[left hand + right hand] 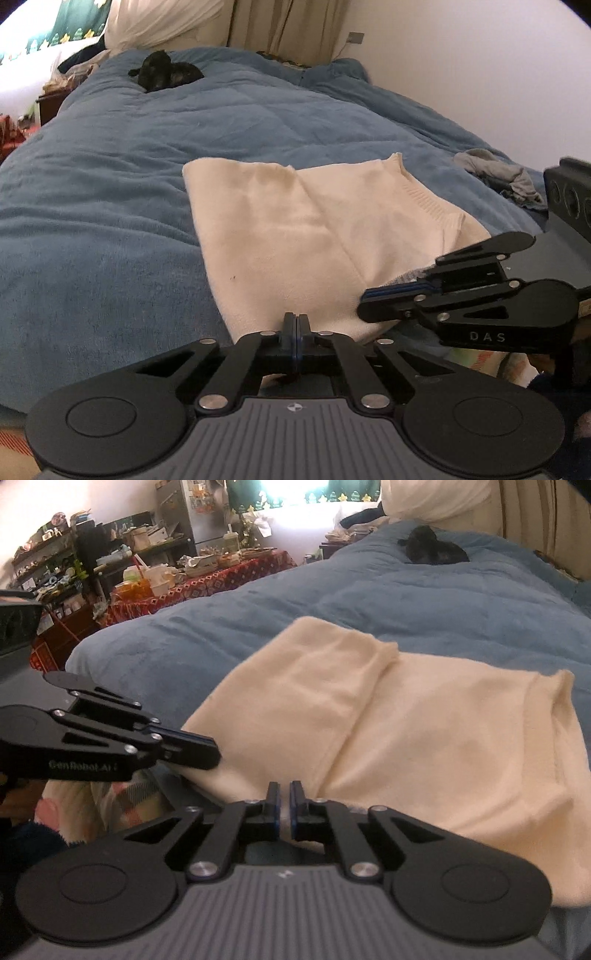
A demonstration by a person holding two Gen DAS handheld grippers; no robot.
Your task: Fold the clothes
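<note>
A cream sweater (303,236) lies folded flat on the blue duvet (110,184), its ribbed hem toward the right. My left gripper (295,325) is shut at the sweater's near edge, pinching the cloth. My right gripper (373,295) comes in from the right and is shut on the same near edge. In the right wrist view the sweater (406,731) fills the middle. The right gripper (284,805) has its pads nearly together with cream cloth between them. The left gripper (207,753) sits shut at the sweater's left corner.
A dark bundle (166,70) lies far up the bed near the white pillows (162,22). A grey garment (506,177) lies crumpled at the right. A cluttered table with a red cloth (192,579) and shelves (44,561) stand left of the bed.
</note>
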